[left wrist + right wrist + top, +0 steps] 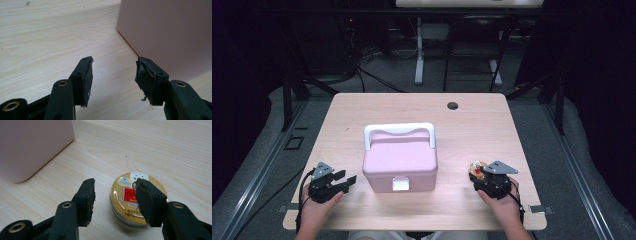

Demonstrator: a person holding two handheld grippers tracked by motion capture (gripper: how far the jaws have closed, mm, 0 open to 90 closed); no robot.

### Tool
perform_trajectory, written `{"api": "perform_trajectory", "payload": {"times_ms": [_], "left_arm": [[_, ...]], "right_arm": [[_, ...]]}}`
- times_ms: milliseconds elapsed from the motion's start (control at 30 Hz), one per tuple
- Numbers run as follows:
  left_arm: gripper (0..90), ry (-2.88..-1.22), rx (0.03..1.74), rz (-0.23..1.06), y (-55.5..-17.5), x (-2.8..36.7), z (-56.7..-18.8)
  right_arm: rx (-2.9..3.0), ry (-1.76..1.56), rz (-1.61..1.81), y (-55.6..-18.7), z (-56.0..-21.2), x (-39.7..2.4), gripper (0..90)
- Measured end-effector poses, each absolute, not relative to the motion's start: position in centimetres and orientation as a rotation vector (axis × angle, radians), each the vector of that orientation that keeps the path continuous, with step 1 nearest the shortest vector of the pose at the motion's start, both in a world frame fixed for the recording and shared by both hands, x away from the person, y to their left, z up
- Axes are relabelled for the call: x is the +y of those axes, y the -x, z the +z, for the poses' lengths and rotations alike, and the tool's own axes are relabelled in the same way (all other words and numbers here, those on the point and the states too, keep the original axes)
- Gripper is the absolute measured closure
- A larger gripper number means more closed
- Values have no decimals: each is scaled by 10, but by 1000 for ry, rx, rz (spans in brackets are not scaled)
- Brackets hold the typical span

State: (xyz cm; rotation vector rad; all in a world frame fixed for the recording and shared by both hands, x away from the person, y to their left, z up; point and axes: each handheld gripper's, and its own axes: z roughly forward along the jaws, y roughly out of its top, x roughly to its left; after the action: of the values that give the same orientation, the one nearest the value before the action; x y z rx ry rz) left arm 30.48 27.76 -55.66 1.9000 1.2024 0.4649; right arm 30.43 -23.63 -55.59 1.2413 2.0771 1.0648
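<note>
right gripper view has the round tin (132, 200) lying flat at lower right, the right gripper (116, 195) open over it, not gripping. left gripper (113, 72) open, empty. the pink box (400, 161) sits latched (nothing packed yet).

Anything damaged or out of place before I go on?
One thing: the pad on the left gripper looks frayed, its right-hand pad torn with loose shreds. The pink box sits upright and shut, and the round tin lies flat, unspilled.
</note>
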Motion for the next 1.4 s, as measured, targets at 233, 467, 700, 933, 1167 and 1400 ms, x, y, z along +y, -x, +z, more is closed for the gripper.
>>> {"api": "perform_trajectory", "payload": {"times_ms": [233, 467, 700, 933, 1167, 1400], "left_arm": [[528, -1938, 1204, 427, -306, 272, -557], [544, -1928, 1215, 417, -302, 272, -557], [545, -1887, 1224, 405, -298, 275, -553], [555, -1863, 1237, 381, -299, 276, -549], [564, -1833, 1253, 372, -300, 279, -533], [573, -1805, 1267, 353, -301, 283, -526]], "right_arm": [[2099, -1244, 1059, -307, -556, -236, 499], [2092, -1270, 1083, -308, -554, -238, 505], [2087, -1276, 1096, -303, -552, -238, 505], [2086, -1285, 1110, -304, -553, -240, 505], [2093, -1279, 1119, -303, -552, -240, 505], [2088, -1277, 1125, -298, -551, -241, 505]]}}
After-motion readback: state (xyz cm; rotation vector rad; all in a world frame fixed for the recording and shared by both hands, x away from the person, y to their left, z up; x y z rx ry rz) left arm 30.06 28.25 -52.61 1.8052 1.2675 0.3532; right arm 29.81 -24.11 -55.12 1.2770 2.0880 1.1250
